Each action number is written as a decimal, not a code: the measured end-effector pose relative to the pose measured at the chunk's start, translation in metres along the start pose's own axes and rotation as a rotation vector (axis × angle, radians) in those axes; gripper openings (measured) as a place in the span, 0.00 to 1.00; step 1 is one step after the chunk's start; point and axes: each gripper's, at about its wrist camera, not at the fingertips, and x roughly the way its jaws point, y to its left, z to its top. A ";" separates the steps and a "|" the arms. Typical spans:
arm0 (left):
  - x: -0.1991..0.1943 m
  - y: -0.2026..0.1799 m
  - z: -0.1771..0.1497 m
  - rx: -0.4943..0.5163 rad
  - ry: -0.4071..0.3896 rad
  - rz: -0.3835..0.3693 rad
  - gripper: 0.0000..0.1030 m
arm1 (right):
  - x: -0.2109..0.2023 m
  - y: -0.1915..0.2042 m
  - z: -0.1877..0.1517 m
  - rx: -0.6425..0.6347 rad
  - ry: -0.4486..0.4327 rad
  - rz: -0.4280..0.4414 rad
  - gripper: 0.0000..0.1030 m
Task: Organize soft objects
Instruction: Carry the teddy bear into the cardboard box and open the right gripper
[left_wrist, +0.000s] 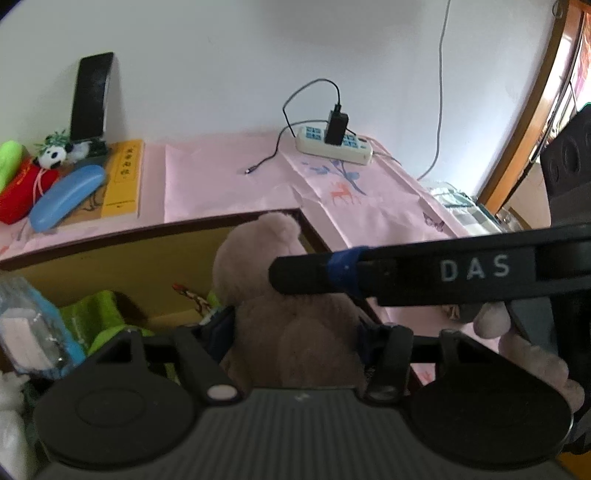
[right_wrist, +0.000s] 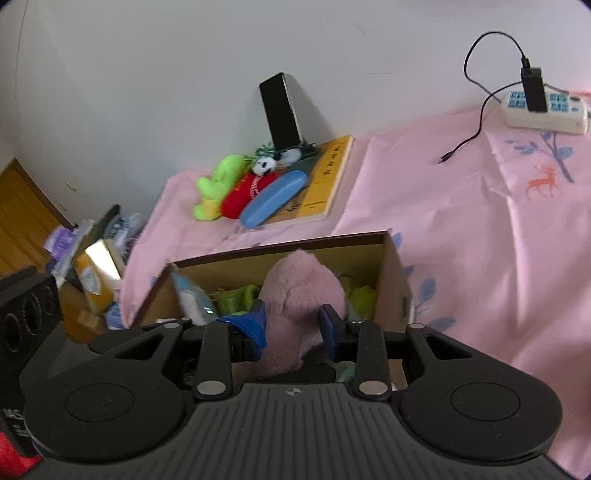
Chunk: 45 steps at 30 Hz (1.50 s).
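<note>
The pink plush (right_wrist: 299, 295) hangs over the open box (right_wrist: 391, 273), partly inside, above green toys (right_wrist: 236, 295). The right gripper (right_wrist: 293, 325) pinches one part of it; the left gripper (left_wrist: 295, 332) grips its body, blue pads pressed into the fur. Lower both together, clear of the box wall, and let go only once it rests on the pile.

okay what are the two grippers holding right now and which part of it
Both hold the pink plush toy over the cardboard box. The right gripper pinches one end of it; the left gripper clamps its body. Which part exactly cannot be told.
</note>
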 end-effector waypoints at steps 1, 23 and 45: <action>0.003 0.000 -0.001 0.001 0.010 -0.003 0.56 | 0.001 0.001 0.000 -0.015 -0.001 -0.017 0.15; -0.030 -0.001 -0.014 0.021 0.021 -0.013 0.70 | -0.029 0.020 -0.019 -0.084 -0.159 -0.182 0.17; -0.060 -0.024 -0.028 0.114 -0.020 0.109 0.70 | 0.010 0.034 -0.028 -0.205 -0.021 -0.299 0.12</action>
